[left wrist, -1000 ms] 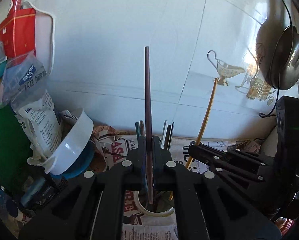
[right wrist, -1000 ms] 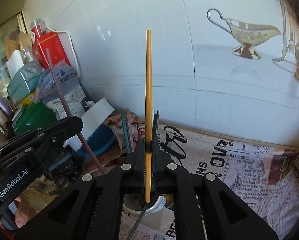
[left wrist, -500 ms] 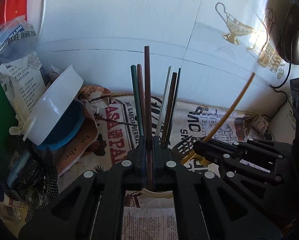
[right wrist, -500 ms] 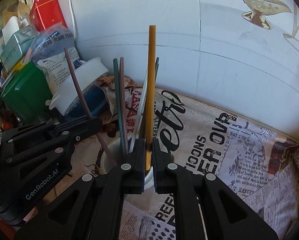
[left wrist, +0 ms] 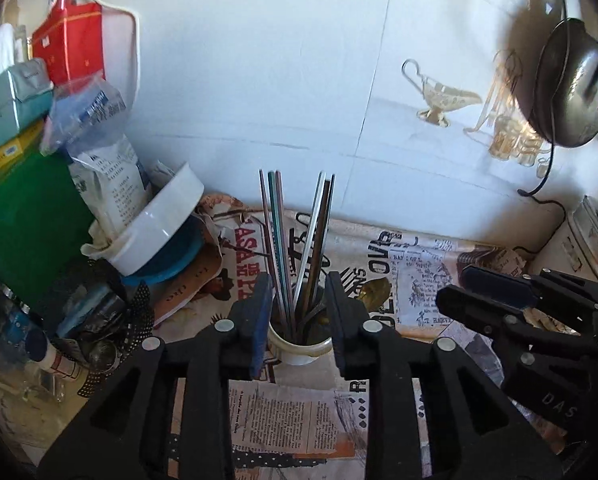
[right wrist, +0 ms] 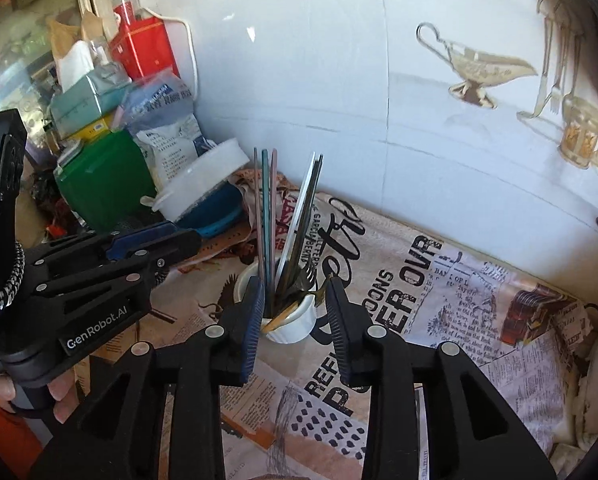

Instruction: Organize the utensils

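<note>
A white cup (left wrist: 299, 350) stands on the newspaper and holds several upright chopsticks (left wrist: 277, 236) of different colours. It also shows in the right wrist view (right wrist: 289, 326) with the chopsticks (right wrist: 267, 216), a fork and an orange stick lying low in it. My left gripper (left wrist: 299, 312) is open and empty, its jaws on either side of the cup. My right gripper (right wrist: 295, 316) is open and empty, also straddling the cup. The right gripper shows at the right of the left wrist view (left wrist: 495, 296); the left gripper shows at the left of the right wrist view (right wrist: 151, 244).
A white bowl (left wrist: 155, 232) leans on a blue one at the left, among bags, a green box (left wrist: 23, 216) and a red tin (left wrist: 67, 44). A tiled wall (left wrist: 299, 80) stands close behind. A metal strainer (left wrist: 571, 84) hangs at the right. Newspaper (right wrist: 439, 292) covers the counter.
Both grippers have opened and let go of their chopsticks, the dark one and the orange one, which now sit in the cup. Both grippers have drawn back a little.
</note>
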